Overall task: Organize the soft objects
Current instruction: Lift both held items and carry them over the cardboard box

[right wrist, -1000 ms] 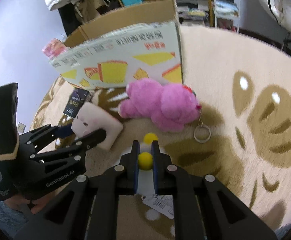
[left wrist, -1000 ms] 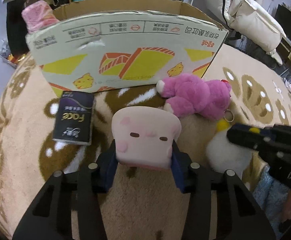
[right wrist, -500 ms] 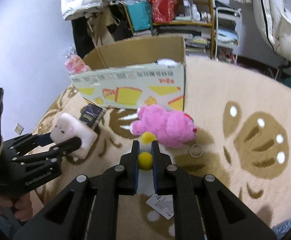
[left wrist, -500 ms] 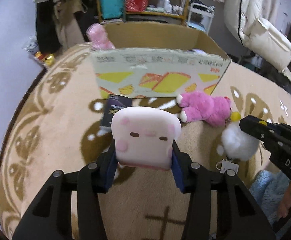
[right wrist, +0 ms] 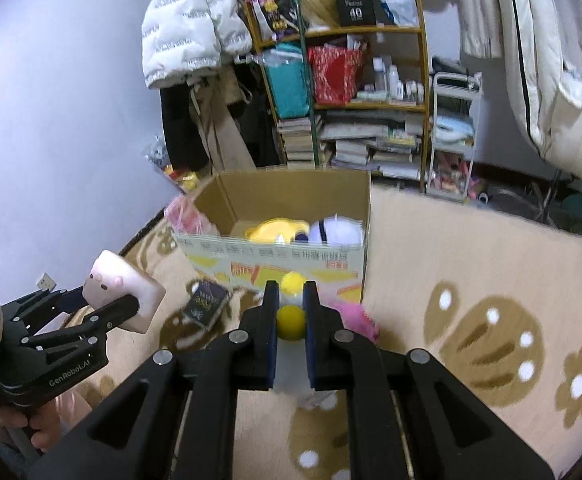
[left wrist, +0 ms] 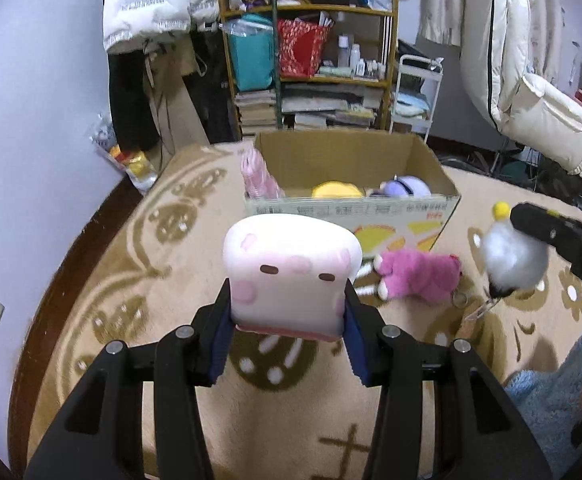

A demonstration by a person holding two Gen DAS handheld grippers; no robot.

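Two soft toys held in the air above the rug (left wrist: 139,264), short of the cardboard box (left wrist: 351,204).
The left tool (left wrist: 287,316) squeezes a pink toast cushion (left wrist: 291,272); the right tool (right wrist: 291,316), nearly closed, pinches a white fluffy toy (left wrist: 515,256) by its yellow ball (right wrist: 290,322).

white plush (right wrist: 291,376) mostly hidden between right gripper (right wrist: 291,312) fingers. pink toy (right wrist: 355,316) half behind them. box print (left wrist: 355,210) too blurred to read. dark packet (right wrist: 205,304) label illegible.
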